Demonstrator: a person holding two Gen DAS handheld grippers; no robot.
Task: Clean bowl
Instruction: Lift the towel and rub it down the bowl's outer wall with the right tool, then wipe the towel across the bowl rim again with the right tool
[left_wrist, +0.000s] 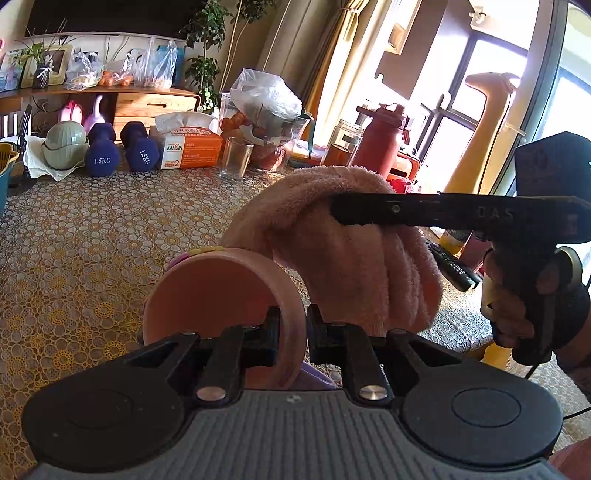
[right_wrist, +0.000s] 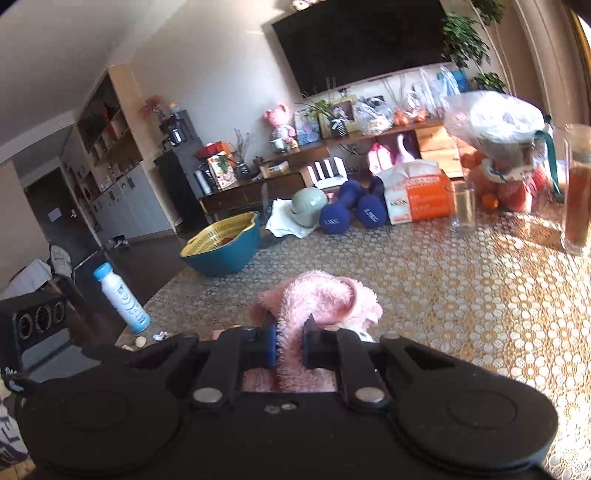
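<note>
A pink bowl is tipped on its side above the table, its opening facing me. My left gripper is shut on the bowl's near rim, one finger inside and one outside. A fluffy pink towel hangs bunched to the right of the bowl, against its outer wall. My right gripper is shut on that pink towel; in the left wrist view its fingers reach in from the right and pinch the towel's top. A hand holds the right gripper's handle.
The table wears a lace-pattern cloth. At its far side stand a glass, an orange tissue pack, two blue dumbbells, a green bowl, bagged fruit and a red flask. A teal basket and a white bottle sit left.
</note>
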